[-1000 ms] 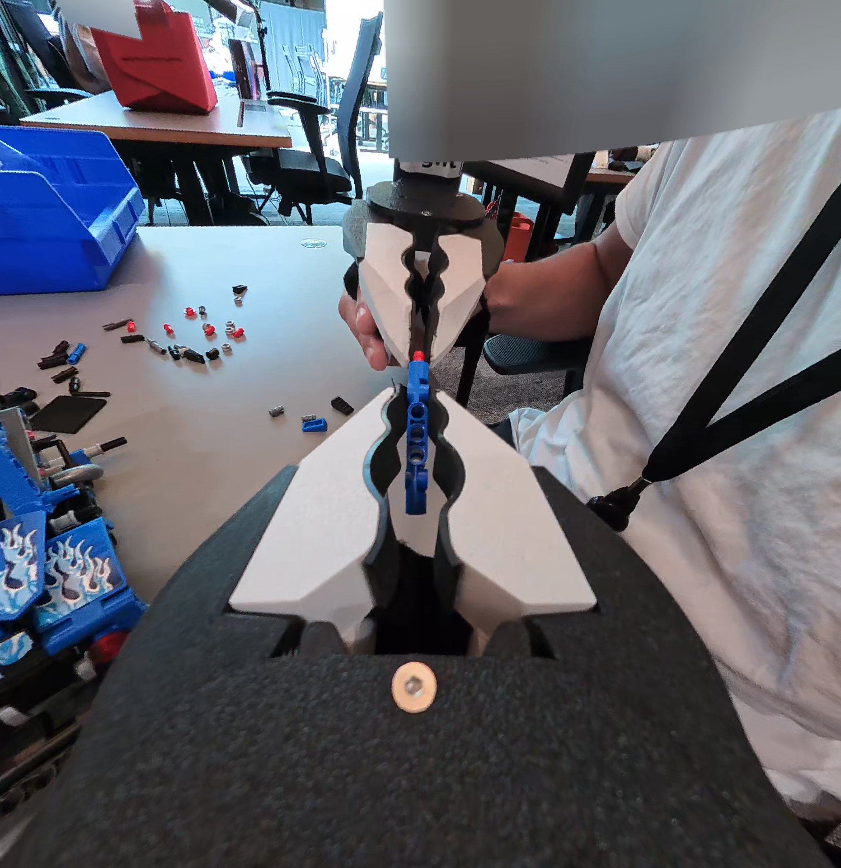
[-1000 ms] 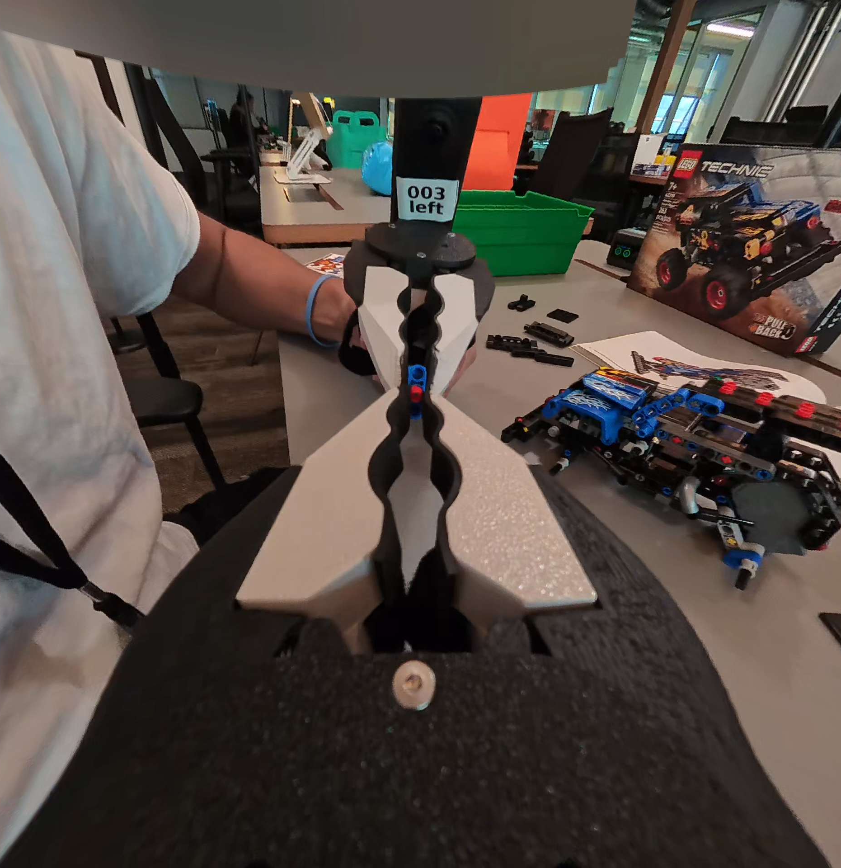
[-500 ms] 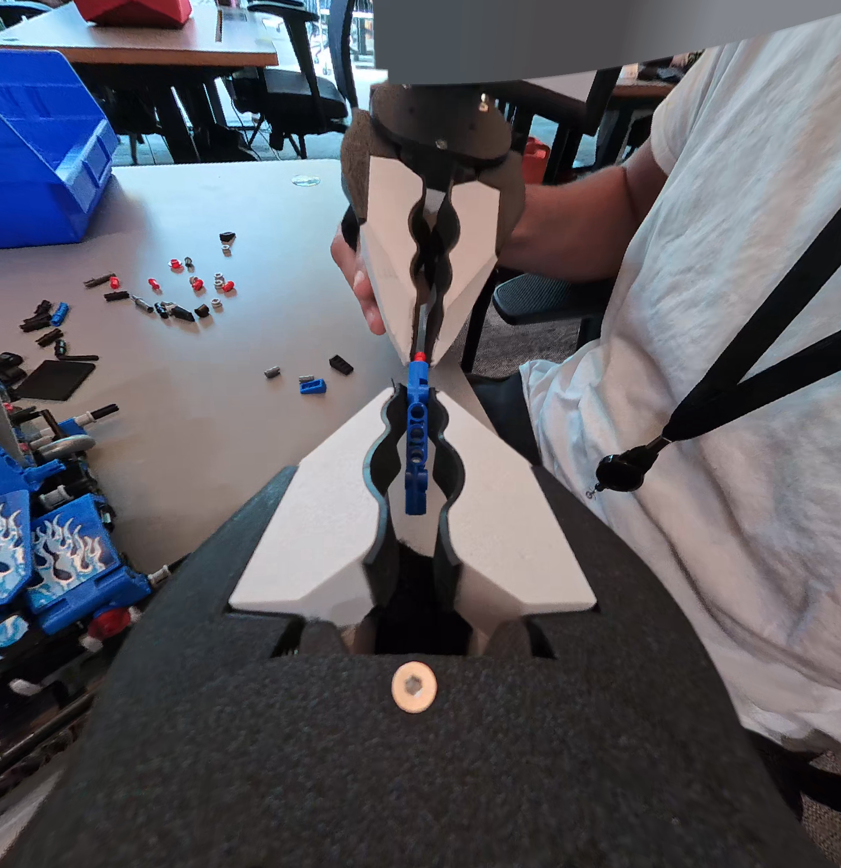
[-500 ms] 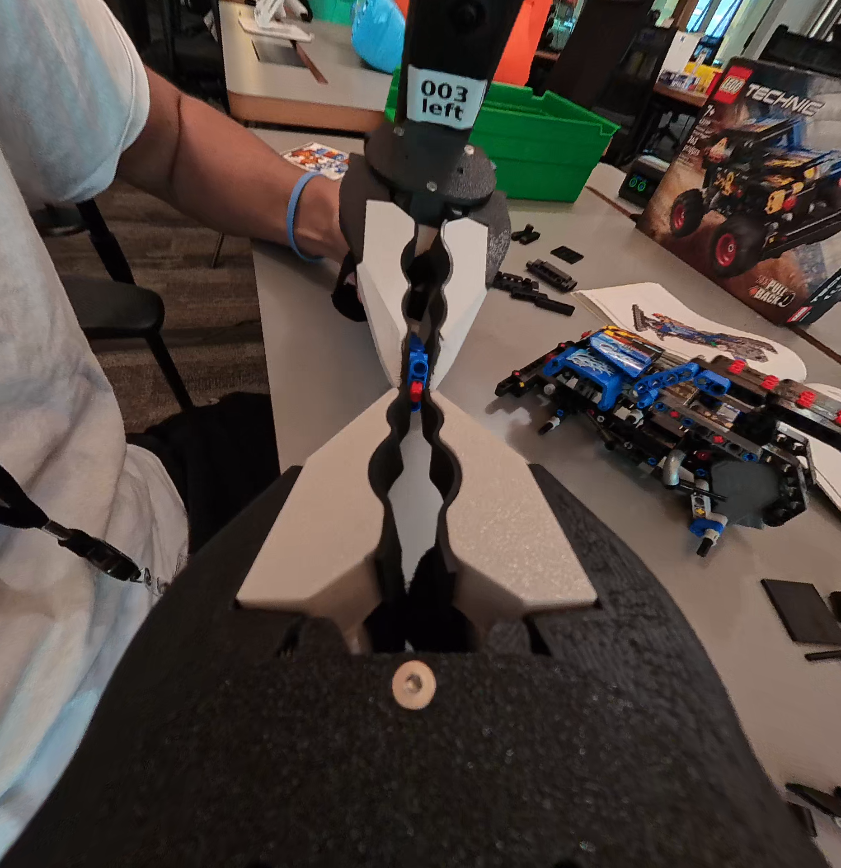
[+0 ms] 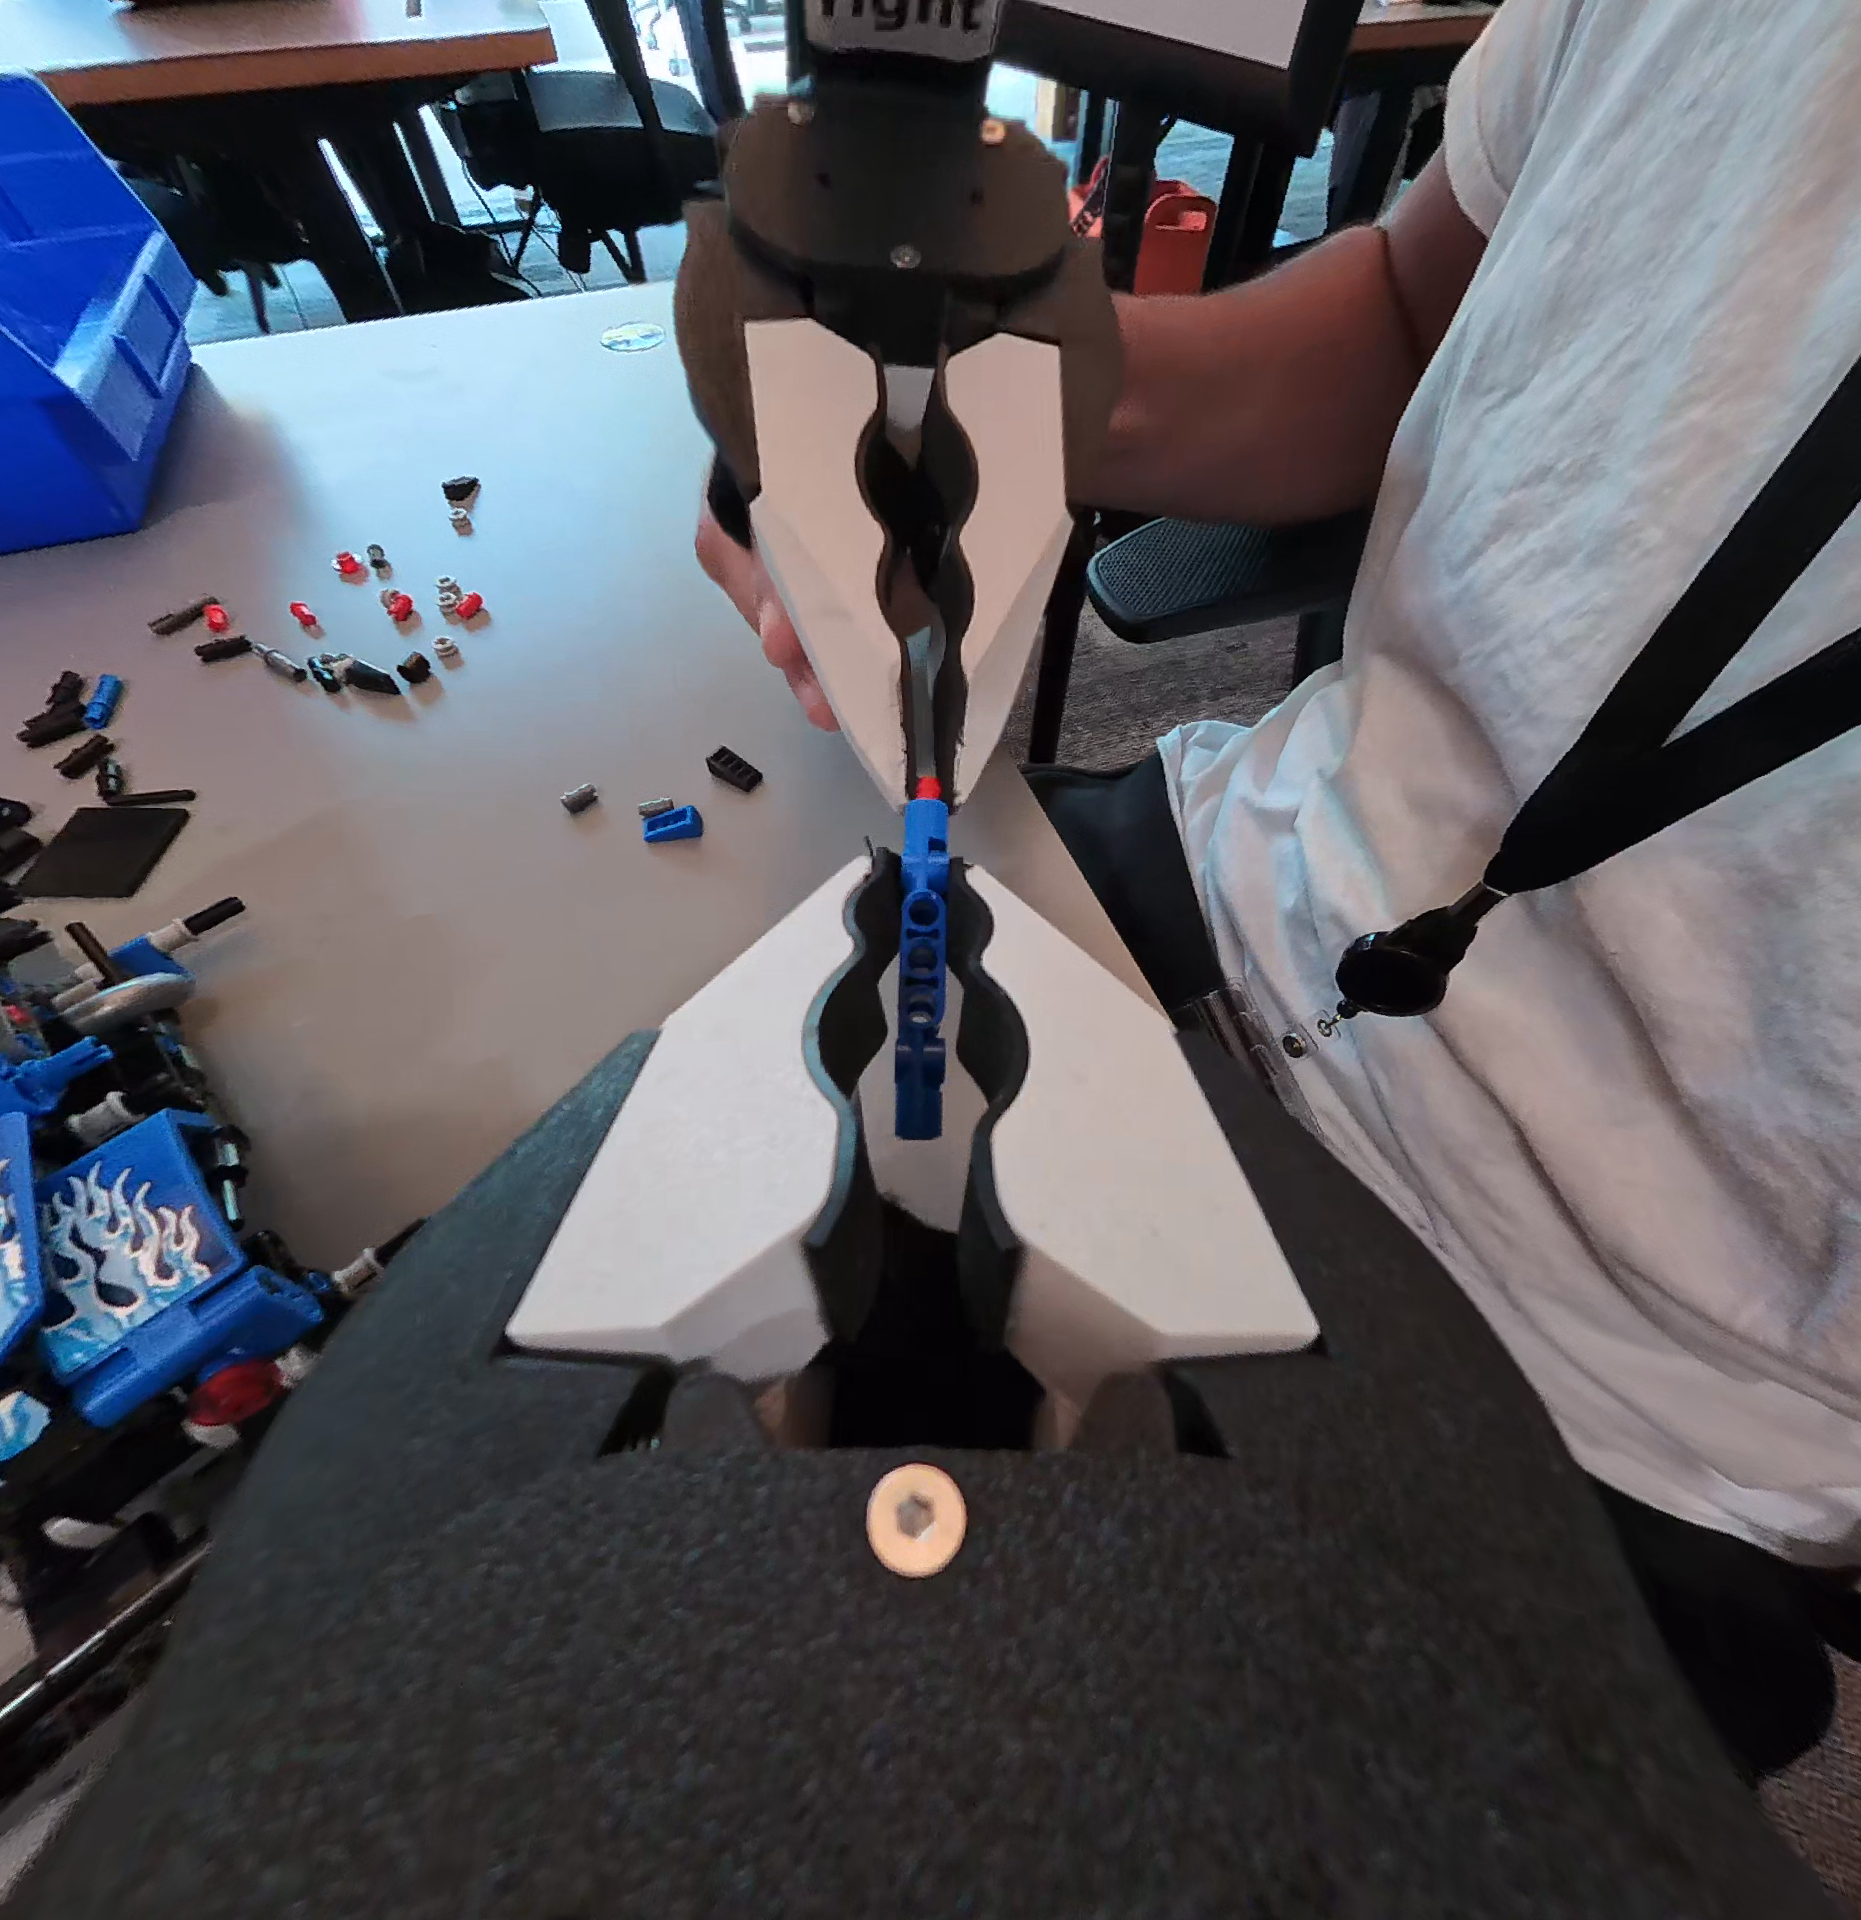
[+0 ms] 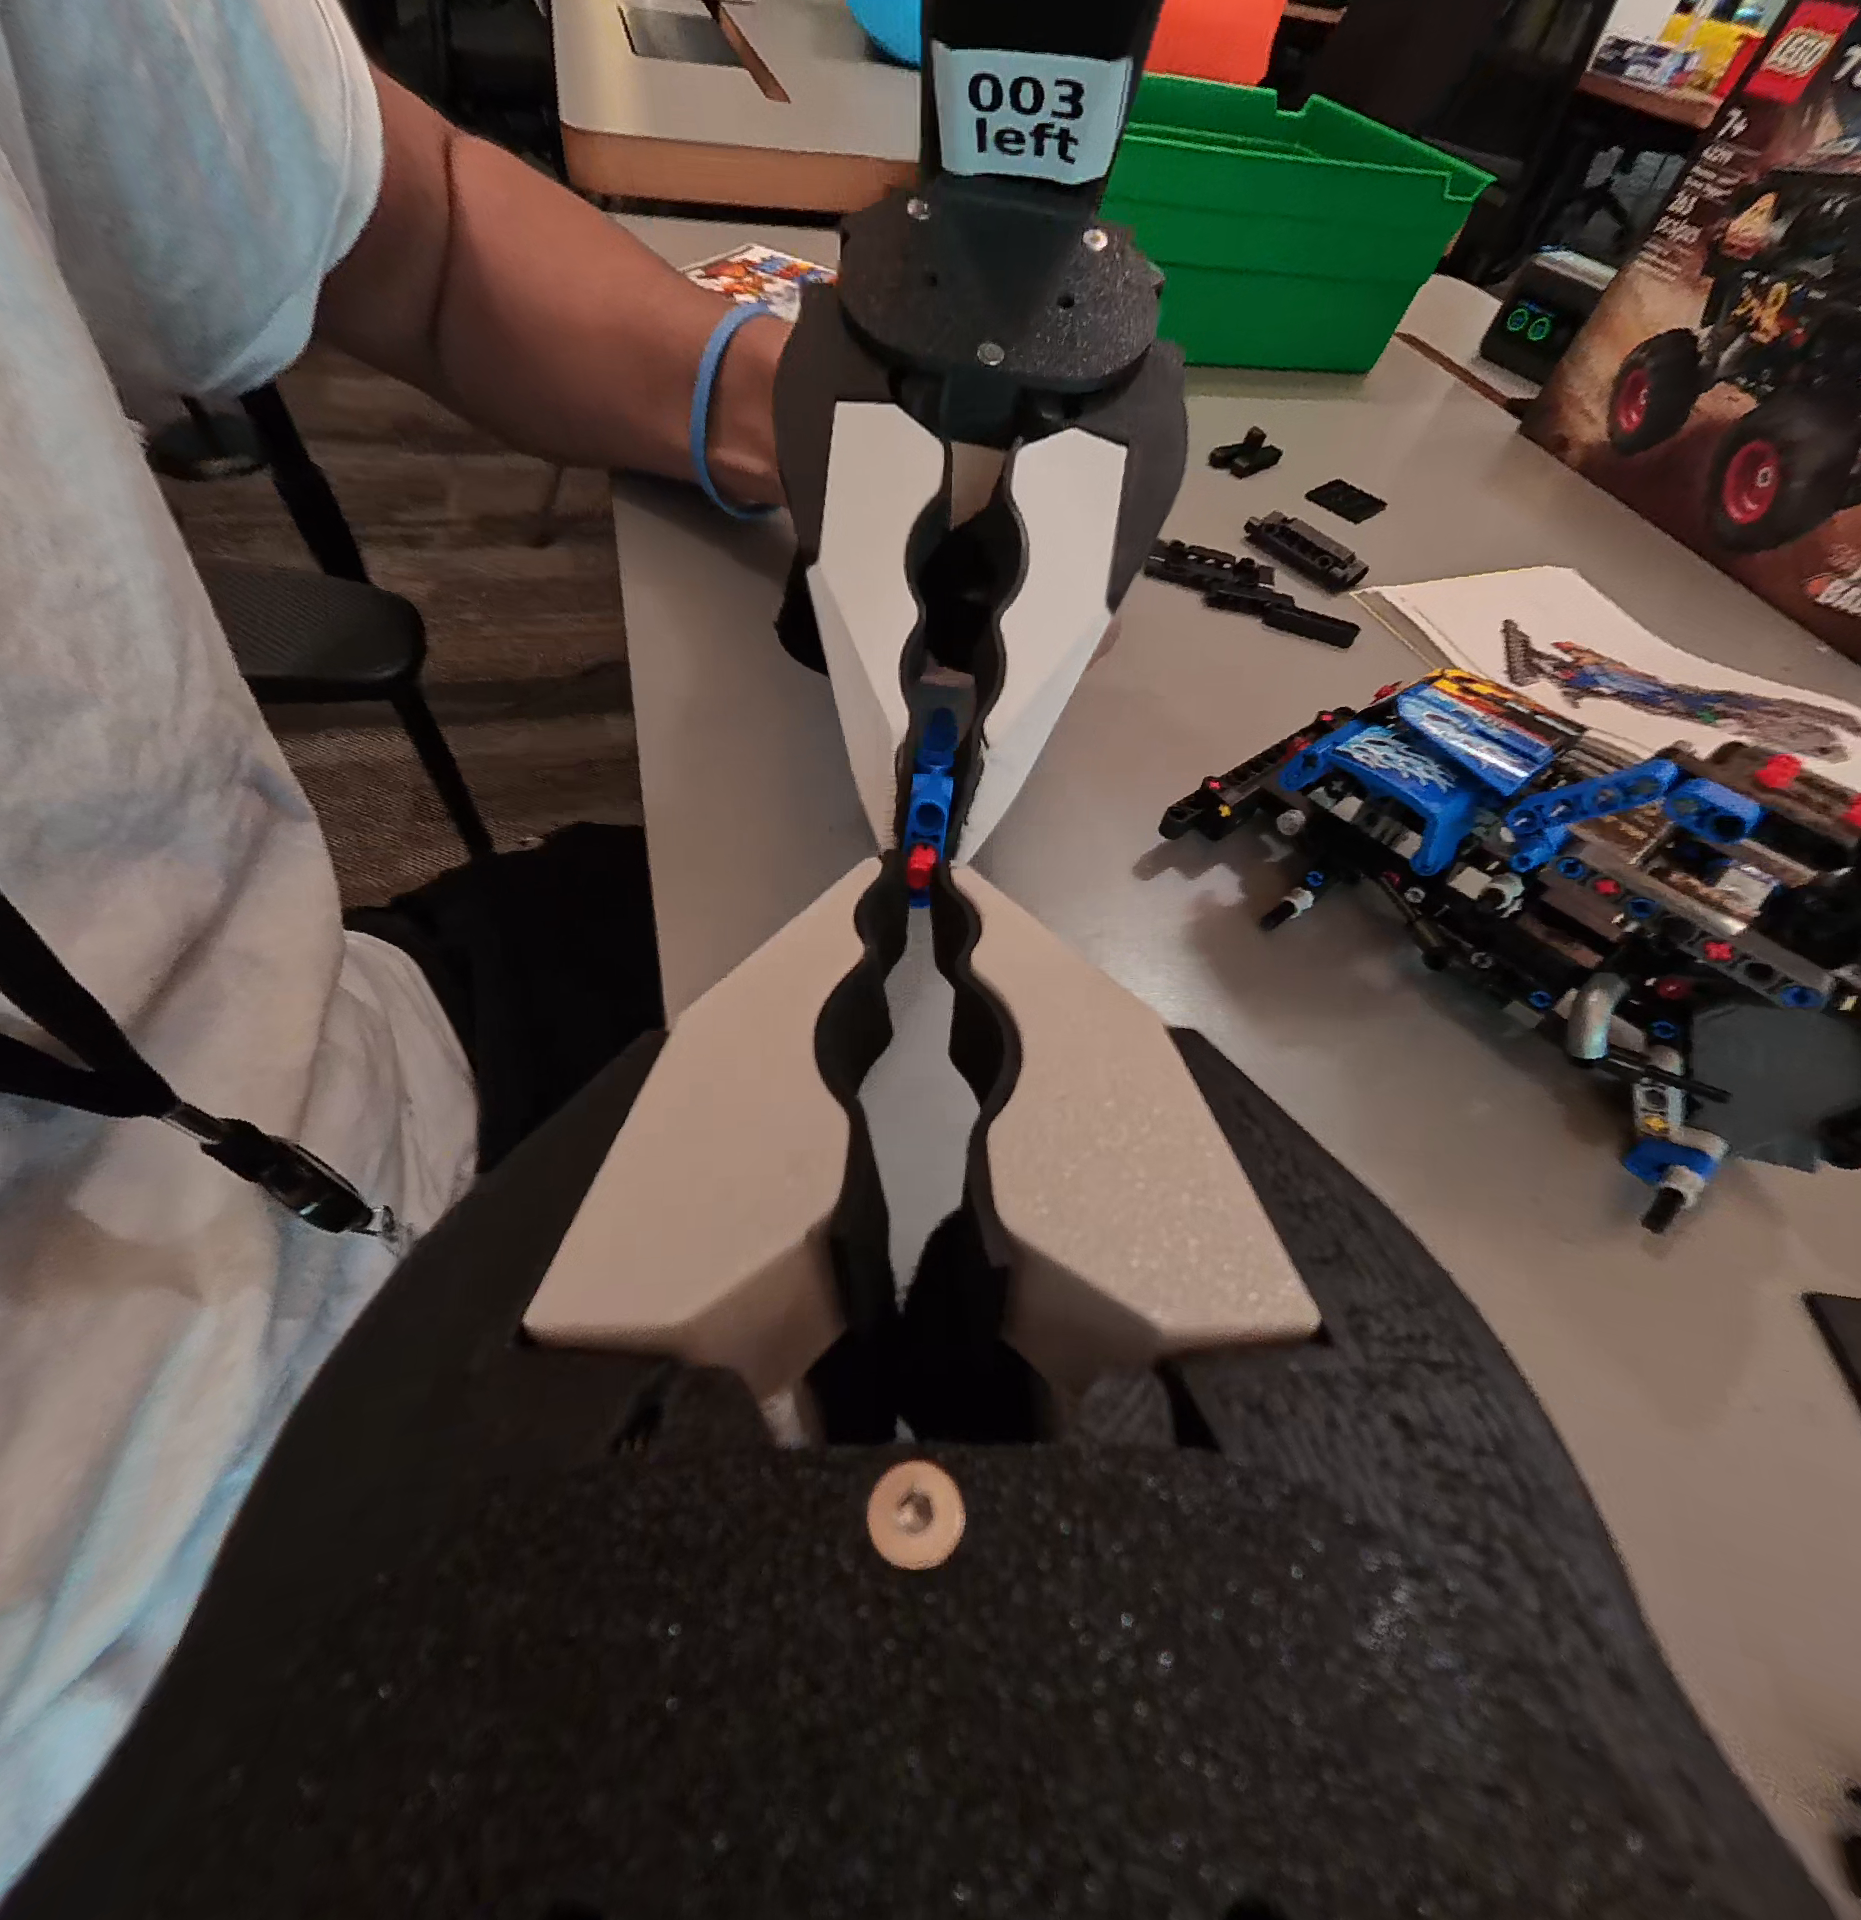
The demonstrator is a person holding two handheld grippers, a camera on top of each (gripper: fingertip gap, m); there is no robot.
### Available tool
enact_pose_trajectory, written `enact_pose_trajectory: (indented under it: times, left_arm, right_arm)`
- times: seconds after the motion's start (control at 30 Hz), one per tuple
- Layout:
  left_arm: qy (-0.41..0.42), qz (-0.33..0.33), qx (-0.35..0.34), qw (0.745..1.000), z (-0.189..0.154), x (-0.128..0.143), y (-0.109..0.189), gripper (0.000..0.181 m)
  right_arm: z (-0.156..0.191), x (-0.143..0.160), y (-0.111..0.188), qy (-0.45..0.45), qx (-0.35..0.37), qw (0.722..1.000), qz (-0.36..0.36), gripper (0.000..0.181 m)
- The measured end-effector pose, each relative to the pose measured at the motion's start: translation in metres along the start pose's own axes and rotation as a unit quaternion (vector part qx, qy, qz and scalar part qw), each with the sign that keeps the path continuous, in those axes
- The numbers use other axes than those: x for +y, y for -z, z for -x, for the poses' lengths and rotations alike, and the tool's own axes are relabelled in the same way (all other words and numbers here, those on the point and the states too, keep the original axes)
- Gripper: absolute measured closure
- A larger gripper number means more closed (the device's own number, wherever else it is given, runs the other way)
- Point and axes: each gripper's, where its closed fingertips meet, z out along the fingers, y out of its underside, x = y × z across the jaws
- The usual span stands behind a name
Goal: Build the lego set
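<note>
My left gripper (image 5: 921,868) is shut on a blue Technic beam (image 5: 921,977) that lies lengthwise between its jaws, with one end sticking out past the tips. My right gripper (image 5: 928,795) faces it tip to tip, shut on a small red pin (image 5: 928,787) that touches the beam's end. In the right wrist view, the right gripper (image 6: 918,883) holds the red pin (image 6: 918,864) against the blue beam (image 6: 931,790) in the left gripper (image 6: 931,831). Both are held in the air beside the table's edge. How far the pin sits in the beam is hidden.
The partly built blue and black truck (image 6: 1580,883) lies on the grey table (image 5: 469,935), with a booklet (image 6: 1591,634) and the set's box (image 6: 1757,364) behind. Loose red and black pieces (image 5: 386,623), black beams (image 6: 1258,582), a blue bin (image 5: 64,343) and a green bin (image 6: 1279,218) stand around. The person's torso (image 5: 1632,831) is close. Only a small space, under 4 cm, lies between the two pairs of fingers.
Both grippers have come closer together and tilted downward, staying tip to tip. The red pin stays at the beam's end and both grips are unchanged.
</note>
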Motion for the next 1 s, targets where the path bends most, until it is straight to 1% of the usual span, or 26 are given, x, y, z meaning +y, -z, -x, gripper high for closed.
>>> enact_pose_trajectory:
  times: [0.07, 0.17, 0.27, 0.37, 0.43, 0.53, 0.67, 1.0]
  left_arm:
    - [-0.007, 0.003, 0.0, 1.0, -0.001, -0.001, -0.001, 0.175]
    - [-0.021, 0.016, -0.004, 1.0, -0.002, 0.003, -0.002, 0.175]
    - [-0.006, 0.008, -0.003, 1.0, 0.0, 0.001, -0.001, 0.175]
    - [0.009, 0.012, -0.003, 1.0, 0.002, 0.004, -0.002, 0.175]
    - [0.019, 0.002, -0.004, 1.0, 0.004, 0.0, 0.0, 0.175]
    - [0.013, 0.007, -0.009, 1.0, 0.004, 0.001, 0.0, 0.174]
    - [0.023, -0.004, -0.013, 1.0, 0.008, -0.001, 0.001, 0.175]
    - [0.016, -0.004, -0.011, 1.0, 0.007, -0.001, 0.001, 0.175]
  right_arm:
    - [0.001, 0.0, 0.001, -0.019, -0.014, 1.0, -0.014, 0.178]
    - [0.003, 0.003, -0.001, -0.019, -0.02, 1.0, -0.008, 0.178]
    - [0.001, 0.001, -0.001, -0.014, -0.012, 1.0, -0.015, 0.178]
    - [0.0, 0.005, -0.004, 0.019, 0.012, 1.0, 0.005, 0.177]
    - [-0.004, 0.001, -0.003, 0.024, 0.027, 0.999, -0.004, 0.177]
    - [-0.004, 0.002, -0.004, 0.016, 0.022, 1.0, -0.004, 0.177]
    - [-0.008, -0.001, -0.003, -0.005, 0.03, 0.999, -0.013, 0.177]
    - [-0.007, -0.002, -0.001, -0.001, 0.031, 0.999, -0.01, 0.177]
